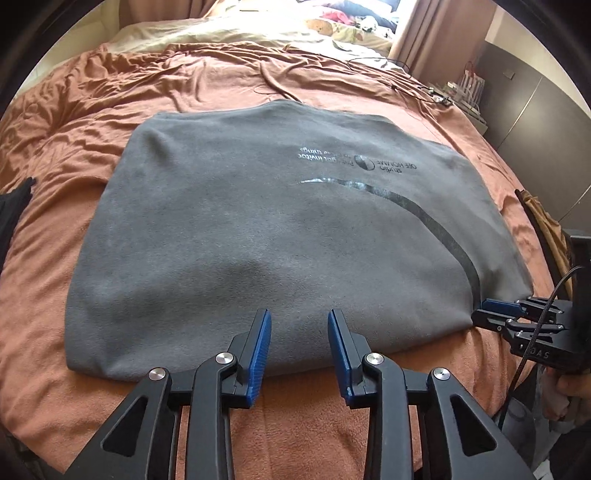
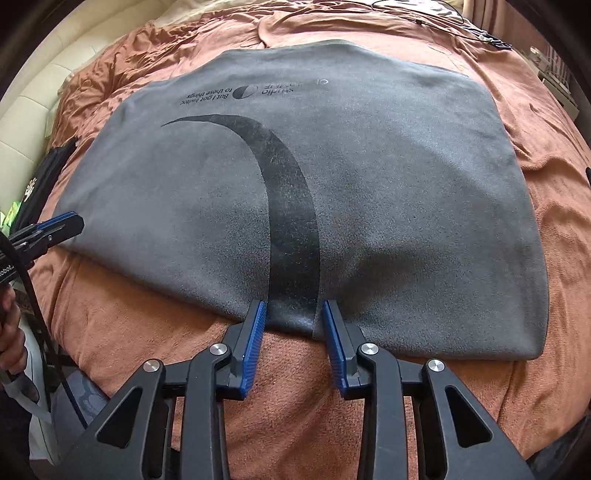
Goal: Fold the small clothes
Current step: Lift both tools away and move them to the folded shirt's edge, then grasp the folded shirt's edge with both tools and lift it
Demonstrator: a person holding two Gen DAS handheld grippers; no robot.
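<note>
A grey T-shirt [image 1: 280,221] with a black curved print and small lettering lies folded into a flat rectangle on the bed; it also shows in the right wrist view [image 2: 388,184]. My left gripper [image 1: 300,317] is open, its blue pads at the shirt's near edge, nothing between them. My right gripper [image 2: 291,306] is open too, its pads straddling the near edge at the black print. The right gripper shows at the shirt's near right corner in the left wrist view [image 1: 491,310]. The left gripper shows at the shirt's left corner in the right wrist view [image 2: 62,225].
The bed has a wrinkled rust-orange cover [image 1: 92,110]. Cream bedding and loose clothes [image 1: 332,22] lie at the far end. A black item [image 2: 44,177] lies at the left bed edge. Cables and small items [image 1: 436,94] lie at the far right.
</note>
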